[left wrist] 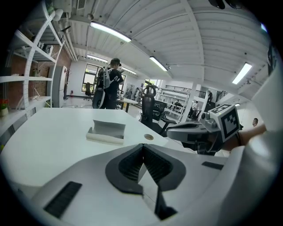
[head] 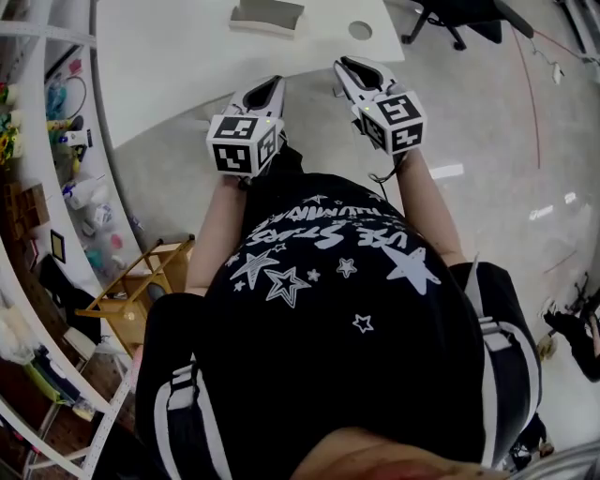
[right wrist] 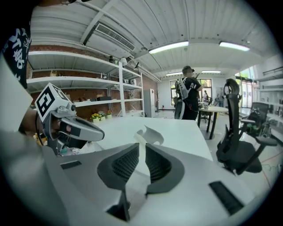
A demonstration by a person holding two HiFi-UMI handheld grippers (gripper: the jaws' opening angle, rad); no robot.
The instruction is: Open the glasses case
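Observation:
The glasses case [head: 267,16] is pale grey and lies on the white table [head: 169,56] at the far side, well beyond both grippers. In the left gripper view the case [left wrist: 106,131] has its lid standing up. The right gripper view shows the case [right wrist: 149,134] ahead with a curved flap raised. My left gripper [head: 272,82] hangs over the table's near edge, jaws closed together with nothing in them. Beside it, my right gripper [head: 349,64] has a narrow gap between its jaws and holds nothing. Each gripper shows in the other's view: right [left wrist: 199,130], left [right wrist: 75,128].
A small round disc [head: 360,30] sits in the table to the right of the case. A black office chair [head: 459,19] stands past the table's right corner. White shelves [head: 56,141] with small items line the left, with a wooden stool [head: 141,286] below. A person [left wrist: 110,88] stands far off.

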